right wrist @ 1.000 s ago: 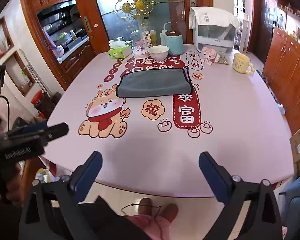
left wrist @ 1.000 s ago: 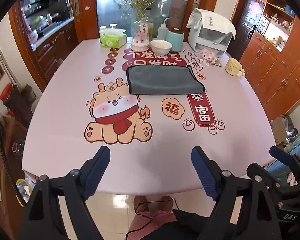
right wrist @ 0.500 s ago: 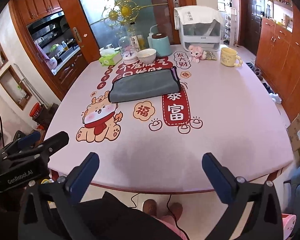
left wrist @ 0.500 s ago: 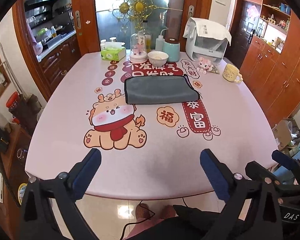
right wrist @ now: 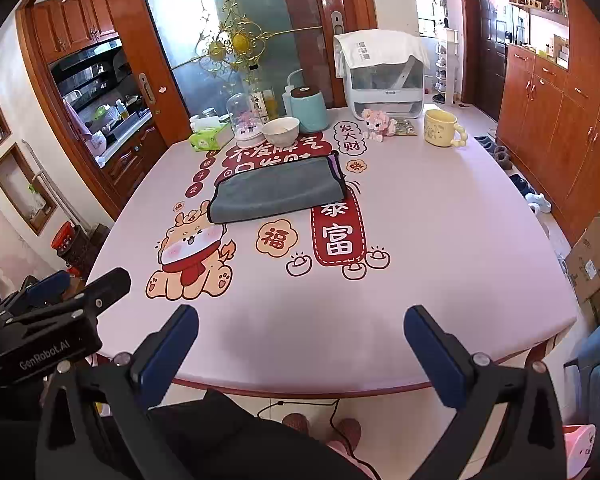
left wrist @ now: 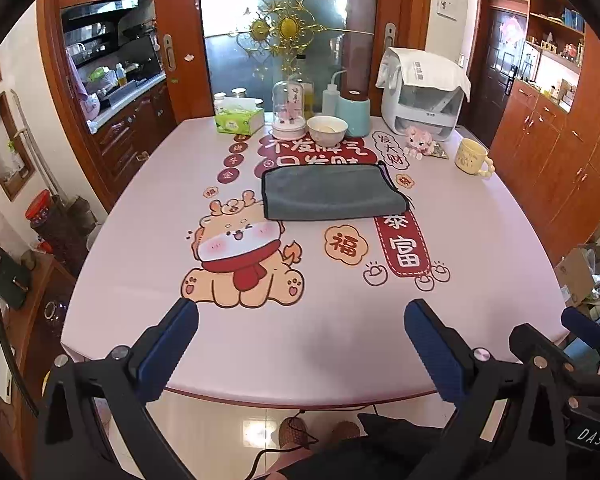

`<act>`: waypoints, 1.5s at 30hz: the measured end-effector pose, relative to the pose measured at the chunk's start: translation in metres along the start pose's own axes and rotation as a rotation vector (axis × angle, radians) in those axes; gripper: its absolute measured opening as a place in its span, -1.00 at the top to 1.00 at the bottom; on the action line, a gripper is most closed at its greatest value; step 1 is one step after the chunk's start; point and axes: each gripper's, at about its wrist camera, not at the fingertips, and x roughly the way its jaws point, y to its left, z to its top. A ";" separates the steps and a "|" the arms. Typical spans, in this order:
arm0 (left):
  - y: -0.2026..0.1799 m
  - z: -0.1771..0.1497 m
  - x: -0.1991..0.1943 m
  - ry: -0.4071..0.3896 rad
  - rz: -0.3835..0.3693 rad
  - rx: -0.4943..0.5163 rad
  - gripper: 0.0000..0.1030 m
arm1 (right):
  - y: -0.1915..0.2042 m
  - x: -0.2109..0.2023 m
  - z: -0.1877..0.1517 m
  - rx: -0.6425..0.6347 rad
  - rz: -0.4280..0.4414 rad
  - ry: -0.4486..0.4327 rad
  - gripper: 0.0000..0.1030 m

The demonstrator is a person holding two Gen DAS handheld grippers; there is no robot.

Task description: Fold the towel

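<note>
I've pulled both grippers back and up since a second ago: left gripper [left wrist: 300,336] and right gripper [right wrist: 302,340] hang released over the near table [left wrist: 340,344] edge, the folded grey towel [left wrist: 332,197] lying farther ahead of my fingers, untouched.

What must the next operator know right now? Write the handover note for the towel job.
Left gripper: open, empty, held over the table's near edge.
Right gripper: open, empty, also at the near edge.
Gray towel: lies flat mid-table, beyond the printed dog, well short of the bowl and mug; neither gripper touches it.
Done: it looks already folded into a rectangle; how many folds, I cannot tell.
Left: check whether another fold is wanted; if so, reach forward to the near corners.
</note>
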 end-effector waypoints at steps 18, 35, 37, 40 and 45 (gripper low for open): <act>0.004 -0.005 -0.013 -0.036 0.026 -0.005 -0.99 | 0.004 0.001 -0.003 -0.011 0.001 0.003 -1.00; 0.000 -0.005 -0.011 -0.031 0.027 0.000 -0.99 | 0.003 0.004 -0.008 -0.006 0.002 0.019 -1.00; 0.000 -0.005 -0.011 -0.031 0.026 0.001 -0.99 | 0.003 0.005 -0.009 -0.008 0.002 0.022 -1.00; 0.000 -0.005 -0.011 -0.031 0.026 0.003 -0.99 | 0.003 0.005 -0.010 -0.008 0.002 0.024 -1.00; -0.001 -0.007 -0.011 -0.030 0.026 0.005 -0.99 | 0.003 0.005 -0.011 -0.004 0.002 0.028 -1.00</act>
